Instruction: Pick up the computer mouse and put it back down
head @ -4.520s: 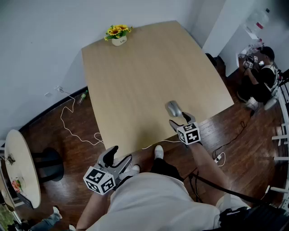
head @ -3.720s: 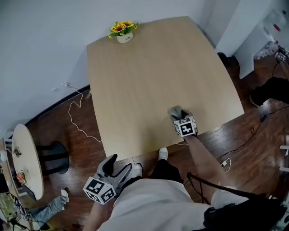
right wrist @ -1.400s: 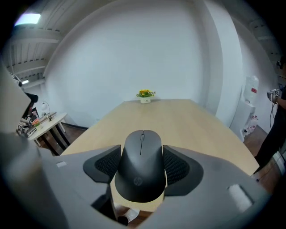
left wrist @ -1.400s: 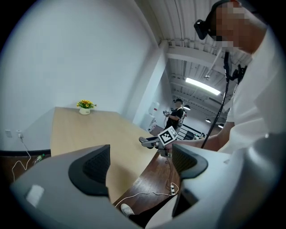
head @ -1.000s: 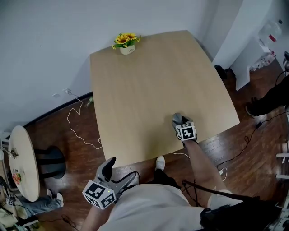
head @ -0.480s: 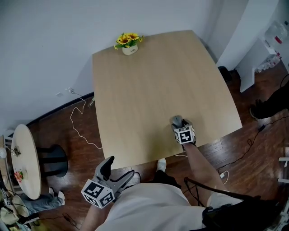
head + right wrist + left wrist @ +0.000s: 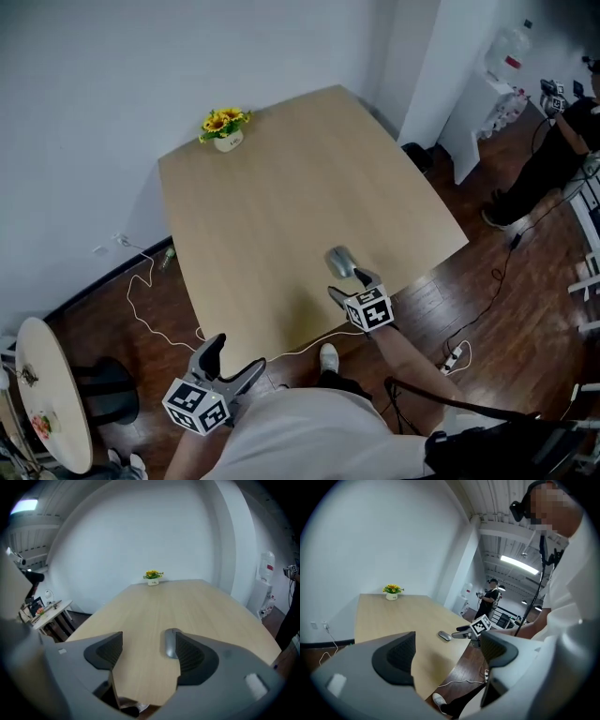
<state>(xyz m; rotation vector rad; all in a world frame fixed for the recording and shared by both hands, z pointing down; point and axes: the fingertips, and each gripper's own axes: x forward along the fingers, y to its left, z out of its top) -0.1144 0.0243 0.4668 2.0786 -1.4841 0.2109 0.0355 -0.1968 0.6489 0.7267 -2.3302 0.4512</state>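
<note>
As the right claw (image 7: 345, 284) opens empty, the mouse (image 7: 339, 262) lies just ahead.

the head view looks steeply down from high above the person, taking in the whole pale wooden worktop (image 7: 281, 187) from well off. the left gripper view sits low, off the worktop's near edge, and faces across it toward the small grey computer mouse (image 7: 444, 635). the right gripper view hangs close over the worktop, just behind that mouse, facing lengthwise to the yellow flowers in a white pot (image 7: 153, 577) by the far wall. all three share worktop, mouse and flowers.
</note>
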